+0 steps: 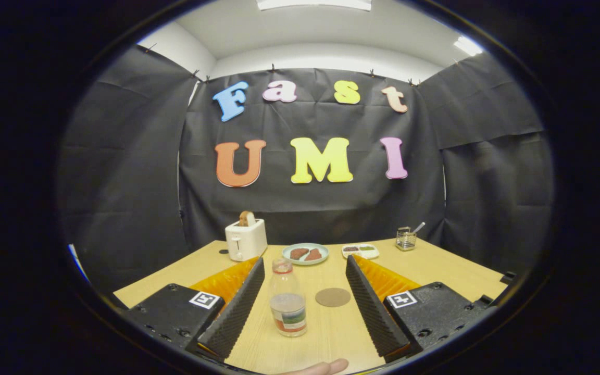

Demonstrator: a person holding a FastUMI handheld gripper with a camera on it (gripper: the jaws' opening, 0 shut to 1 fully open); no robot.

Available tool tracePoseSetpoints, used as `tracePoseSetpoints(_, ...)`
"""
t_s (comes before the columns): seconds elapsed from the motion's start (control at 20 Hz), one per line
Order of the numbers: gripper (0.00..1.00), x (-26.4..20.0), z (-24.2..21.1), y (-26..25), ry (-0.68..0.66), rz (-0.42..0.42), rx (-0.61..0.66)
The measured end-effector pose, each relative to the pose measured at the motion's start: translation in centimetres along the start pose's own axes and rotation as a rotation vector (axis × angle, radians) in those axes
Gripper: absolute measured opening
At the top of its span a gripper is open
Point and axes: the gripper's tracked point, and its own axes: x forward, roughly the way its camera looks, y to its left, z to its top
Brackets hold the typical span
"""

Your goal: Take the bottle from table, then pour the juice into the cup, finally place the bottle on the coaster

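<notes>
The gripper (304, 291) is hovering low over the wooden table (451, 271) with its 2 fingers (237, 307) spread wide, and neither of them is touching anything. The bottle (288, 299) is standing upright on the table between the fingers, closer to the left one than to the right, with clear gaps on both sides. It is a clear bottle with a reddish cap and a label around its lower part, and liquid is filling roughly the lower half (the colour of the liquid is hard to judge through the label).

The round brown coaster (333, 297) is lying flat on the table just to the right of the bottle, also between the fingers and slightly farther ahead, and nothing is sitting on it.

Beyond the fingertips, a pale plate (305, 253) is holding 2 dark reddish pieces of food, and a small white dish (361, 251) with dark and greenish contents is sitting just to its right. A white toaster (246, 239) with a slice of bread sticking up from it is standing to the left of the plate. A small clear container (406, 238) with a utensil leaning in it is standing at the far right of the table.

A fingertip of a person's hand (326, 367) is showing at the near edge of the table, just behind the bottle.
</notes>
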Motion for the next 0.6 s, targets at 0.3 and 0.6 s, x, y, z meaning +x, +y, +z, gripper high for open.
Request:
tracePoseSetpoints(0.3,1.0,1.2,-5.2,0.5,0.023,-0.002,-0.03)
tracePoseSetpoints(0.6,1.0,3.4,-8.7,1.6,0.025,0.01,-0.048)
